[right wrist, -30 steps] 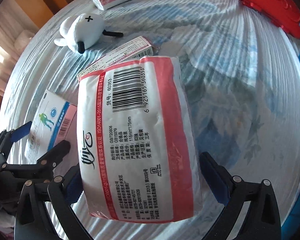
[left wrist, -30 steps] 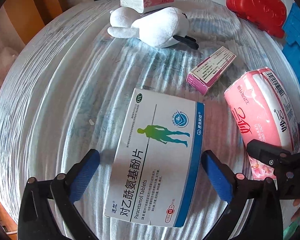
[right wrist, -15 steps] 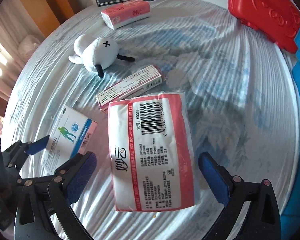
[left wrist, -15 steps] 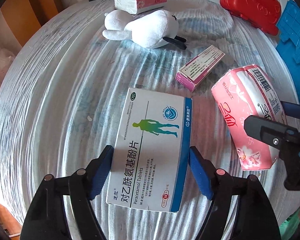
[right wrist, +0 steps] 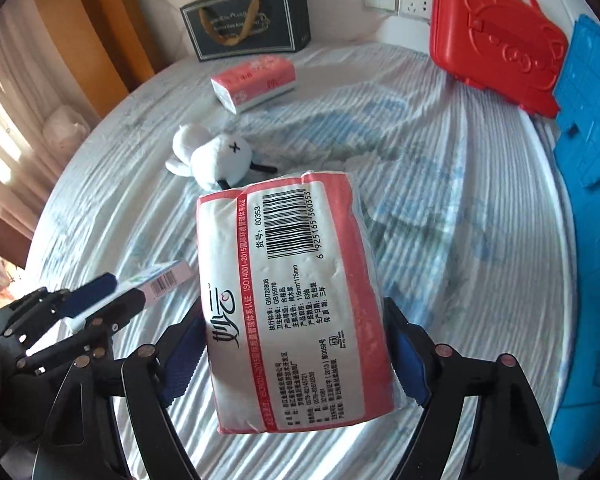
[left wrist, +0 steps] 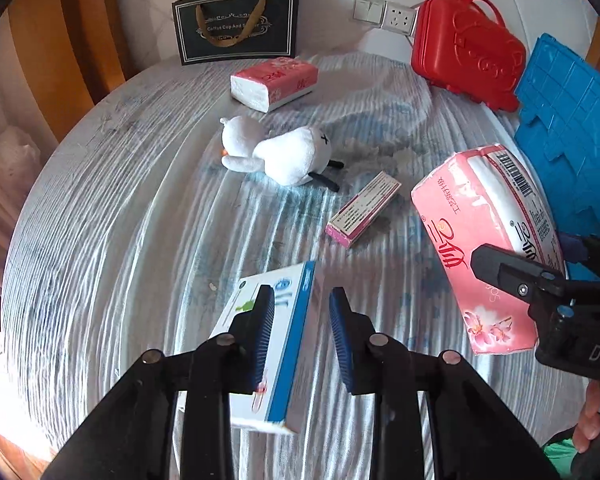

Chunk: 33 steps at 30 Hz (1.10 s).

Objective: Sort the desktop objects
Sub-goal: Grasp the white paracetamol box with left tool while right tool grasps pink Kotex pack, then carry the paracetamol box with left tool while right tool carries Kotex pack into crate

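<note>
My left gripper (left wrist: 300,308) is shut on the white and blue paracetamol box (left wrist: 288,344), which hangs tipped on its edge above the striped tablecloth (left wrist: 120,220). In the right wrist view, the pink and white tissue pack (right wrist: 296,280) sits barcode side up between the blue pads of my right gripper (right wrist: 294,348). Those jaws are closing and pinch the pack's sides, holding it off the cloth. The left wrist view shows the same tissue pack (left wrist: 480,232) raised at the right. In the right wrist view the left gripper (right wrist: 100,300) and box stand at lower left.
On the cloth lie a white plush toy (left wrist: 284,156), a slim pink box (left wrist: 362,210) and a second tissue pack (left wrist: 274,80). At the back stand a black gift bag (left wrist: 236,24) and a red case (left wrist: 464,48). A blue gridded tray (left wrist: 572,128) is at the right edge.
Both grippers closed from wide open and rose. The paracetamol box lay flat and now hangs on edge in the left gripper. The tissue pack left the cloth in the right gripper.
</note>
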Tool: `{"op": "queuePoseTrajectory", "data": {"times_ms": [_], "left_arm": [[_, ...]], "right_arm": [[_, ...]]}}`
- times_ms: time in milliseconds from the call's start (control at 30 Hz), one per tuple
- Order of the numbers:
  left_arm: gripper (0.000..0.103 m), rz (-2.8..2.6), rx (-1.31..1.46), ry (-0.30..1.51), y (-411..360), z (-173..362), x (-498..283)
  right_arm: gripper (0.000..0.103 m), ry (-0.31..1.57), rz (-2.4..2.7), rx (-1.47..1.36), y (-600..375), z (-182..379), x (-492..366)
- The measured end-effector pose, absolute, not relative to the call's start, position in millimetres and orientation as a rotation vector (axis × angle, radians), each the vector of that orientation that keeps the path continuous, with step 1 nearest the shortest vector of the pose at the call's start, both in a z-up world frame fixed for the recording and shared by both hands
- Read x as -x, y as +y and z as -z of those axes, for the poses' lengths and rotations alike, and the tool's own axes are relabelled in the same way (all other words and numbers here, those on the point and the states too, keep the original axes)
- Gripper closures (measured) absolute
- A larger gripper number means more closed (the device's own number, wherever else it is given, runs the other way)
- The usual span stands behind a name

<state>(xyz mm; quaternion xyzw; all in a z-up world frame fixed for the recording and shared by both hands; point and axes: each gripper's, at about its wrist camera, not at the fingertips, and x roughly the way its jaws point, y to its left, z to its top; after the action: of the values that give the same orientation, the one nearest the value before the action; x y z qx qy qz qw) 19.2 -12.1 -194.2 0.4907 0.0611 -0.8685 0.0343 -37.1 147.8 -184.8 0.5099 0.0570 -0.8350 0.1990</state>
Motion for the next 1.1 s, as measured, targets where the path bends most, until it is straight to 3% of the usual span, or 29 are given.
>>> {"op": "queuePoseTrajectory", "data": {"times_ms": [167,233,433,533,567,600,667,700,767,1033,1067,1100], "left_arm": [[0.075,2.731,-1.485,0.167,-21,179,-19],[0.070,2.719,-1.547,0.165,-27,186,-17],[0.068,2.692,-1.719,0.039,-17,229,-21],[0.062,2.600,-1.842,-0.033,-16,261,-22],[0.054,2.581,-1.855,-0.049,-17,268,-22],[0.030,2.608,-1.795,-0.061,-20,266,-24],[0.000,2.521,-1.842,-0.127,-23,281,-19],[0.000,2.456,-1.896,-0.153,-25,294,-16],[0.000,2.473,-1.945,0.012,-39,299,-14],[0.000,2.541,-1.876,0.001,-42,282,-14],[0.007,2.550,-1.862,0.004,-42,278,-15],[0.025,2.563,-1.844,0.006,-41,273,-17]], "right_arm": [[0.021,0.141,2.419,-1.358,155,147,24],[0.021,0.148,2.433,-1.375,159,146,19],[0.021,0.101,2.381,-1.527,166,194,15],[0.021,0.093,2.342,-1.597,163,222,13],[0.021,0.092,2.332,-1.616,162,229,12],[0.021,0.093,2.325,-1.632,162,236,11],[0.020,0.086,2.312,-1.664,161,247,10],[0.020,0.079,2.306,-1.679,160,251,9],[0.020,0.071,2.296,-1.702,160,258,8],[0.017,0.084,2.315,-1.721,153,264,10],[0.016,0.092,2.315,-1.725,152,265,10],[0.016,0.102,2.316,-1.727,151,266,11]]}}
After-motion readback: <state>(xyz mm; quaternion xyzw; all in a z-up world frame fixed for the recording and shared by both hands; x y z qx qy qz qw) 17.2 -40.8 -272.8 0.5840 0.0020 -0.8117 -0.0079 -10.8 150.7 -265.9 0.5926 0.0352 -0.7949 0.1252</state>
